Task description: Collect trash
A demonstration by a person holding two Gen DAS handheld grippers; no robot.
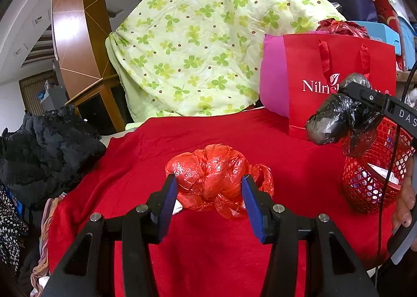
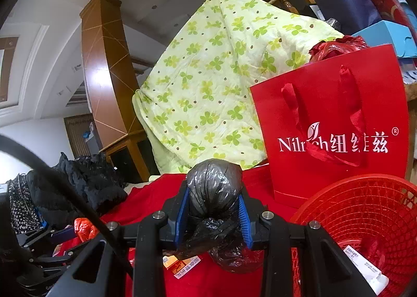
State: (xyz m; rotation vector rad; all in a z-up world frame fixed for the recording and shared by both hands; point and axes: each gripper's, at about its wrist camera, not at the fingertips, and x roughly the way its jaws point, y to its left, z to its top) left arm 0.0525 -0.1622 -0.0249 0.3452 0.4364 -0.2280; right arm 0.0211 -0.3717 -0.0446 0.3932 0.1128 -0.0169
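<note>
A knotted red plastic bag [image 1: 211, 177] lies on the red cloth [image 1: 208, 130]. My left gripper [image 1: 209, 185] is open, its blue pads on either side of the bag, touching or nearly so. My right gripper [image 2: 213, 205] is shut on a knotted black plastic bag [image 2: 215, 190] and holds it in the air next to a red mesh basket [image 2: 365, 208]. In the left wrist view the black bag [image 1: 336, 119] hangs above the basket [image 1: 370, 182]. The red bag also shows in the right wrist view [image 2: 84, 228].
A red Nilrich paper bag [image 1: 338, 67] stands behind the basket. A green floral quilt [image 1: 203, 36] is piled at the back. A black jacket [image 1: 47, 145] lies at the left. Paper scraps lie in the basket [image 2: 365, 265]. An orange label [image 2: 182, 265] lies on the cloth.
</note>
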